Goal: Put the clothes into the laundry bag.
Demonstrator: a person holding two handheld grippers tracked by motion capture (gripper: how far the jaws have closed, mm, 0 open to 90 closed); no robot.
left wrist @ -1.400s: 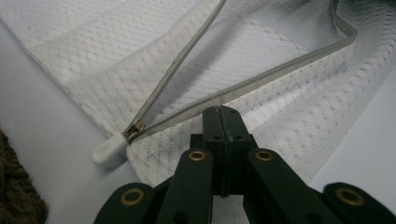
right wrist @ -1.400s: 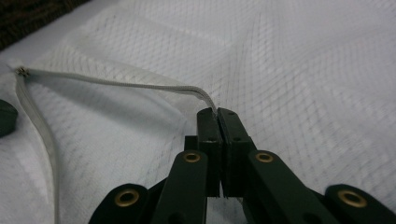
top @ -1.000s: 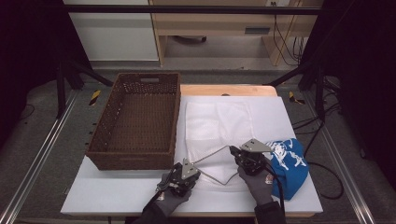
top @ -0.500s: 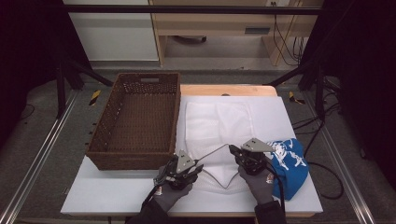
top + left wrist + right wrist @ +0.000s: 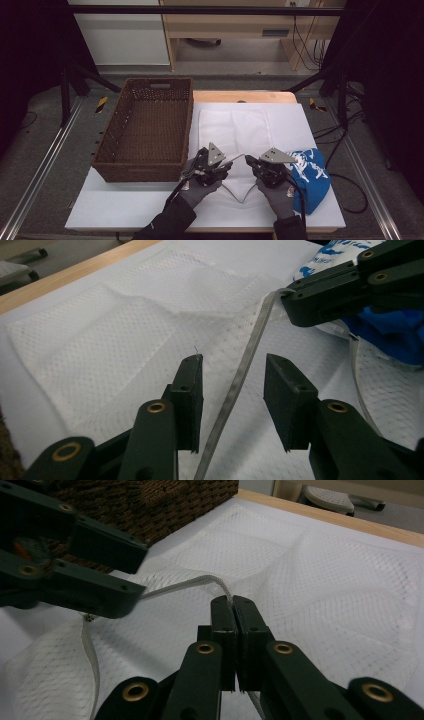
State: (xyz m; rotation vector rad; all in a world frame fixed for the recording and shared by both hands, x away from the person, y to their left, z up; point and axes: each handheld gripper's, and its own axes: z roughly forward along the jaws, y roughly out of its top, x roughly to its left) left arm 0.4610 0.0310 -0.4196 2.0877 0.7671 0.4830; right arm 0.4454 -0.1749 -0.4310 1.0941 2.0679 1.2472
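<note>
My right gripper (image 5: pixel 233 600) pinches the grey edge band (image 5: pixel 245 365) of a white mesh laundry bag (image 5: pixel 235 131), jaws pressed together on it. My left gripper (image 5: pixel 234 371) has just been opening; its jaws stand spread with the band running between them, untouched. The bag lies flat on the white table (image 5: pixel 125 210), just right of the brown wicker basket (image 5: pixel 145 131); its fine net is translucent, its near edge lifted. A blue cloth (image 5: pixel 314 175) beside it bears white lettering too small to read.
</note>
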